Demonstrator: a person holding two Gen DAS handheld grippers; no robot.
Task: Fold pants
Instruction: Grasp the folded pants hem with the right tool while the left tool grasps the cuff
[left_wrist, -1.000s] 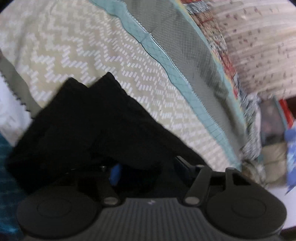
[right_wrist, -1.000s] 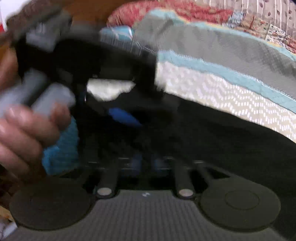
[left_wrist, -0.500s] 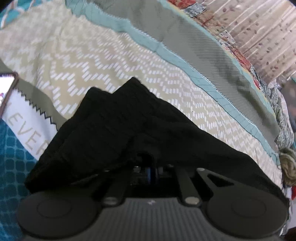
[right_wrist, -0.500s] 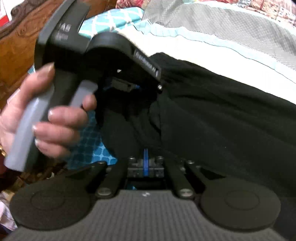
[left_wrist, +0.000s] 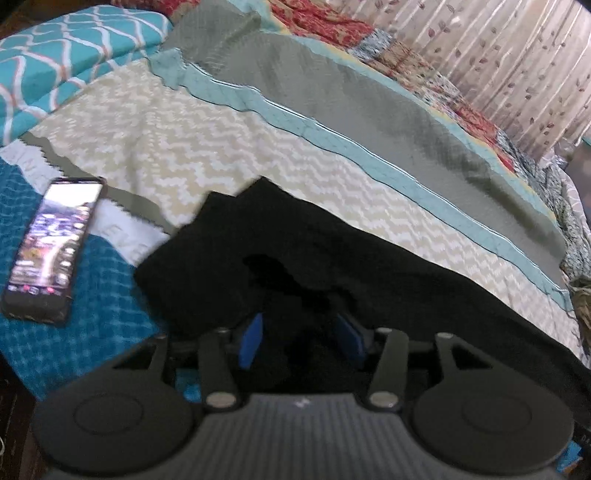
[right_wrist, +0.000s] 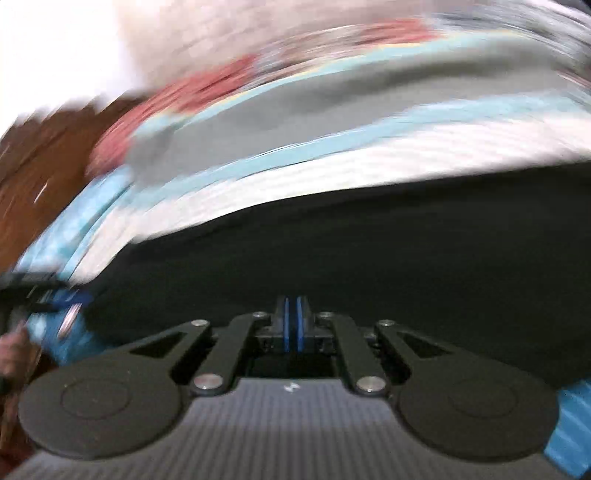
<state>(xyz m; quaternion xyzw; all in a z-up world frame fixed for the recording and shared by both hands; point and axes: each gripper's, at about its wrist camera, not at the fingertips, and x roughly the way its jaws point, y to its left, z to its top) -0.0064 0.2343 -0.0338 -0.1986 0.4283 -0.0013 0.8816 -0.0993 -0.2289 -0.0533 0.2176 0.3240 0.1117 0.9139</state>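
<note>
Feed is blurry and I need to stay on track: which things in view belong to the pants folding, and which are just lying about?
Part of the job:
- black pants, spread on the bed
- left hand-held gripper, jaws apart, just been opening
- right hand-held gripper, shut

Just lying about:
- phone, screen lit, beside the pants
- teal patterned pillow
- chevron bedspread

You're in a home bedroom: a bed (left_wrist: 229, 147) made up with a chevron-pattern quilt, a teal pillow (left_wrist: 62, 62) at its head, a patchwork spread (left_wrist: 406, 51) along the far side, leaf-print curtains (left_wrist: 509, 55) behind, and a phone (left_wrist: 51, 243) lying on the covers. Brown wooden furniture (right_wrist: 44, 162), blurred, stands beside it.
</note>
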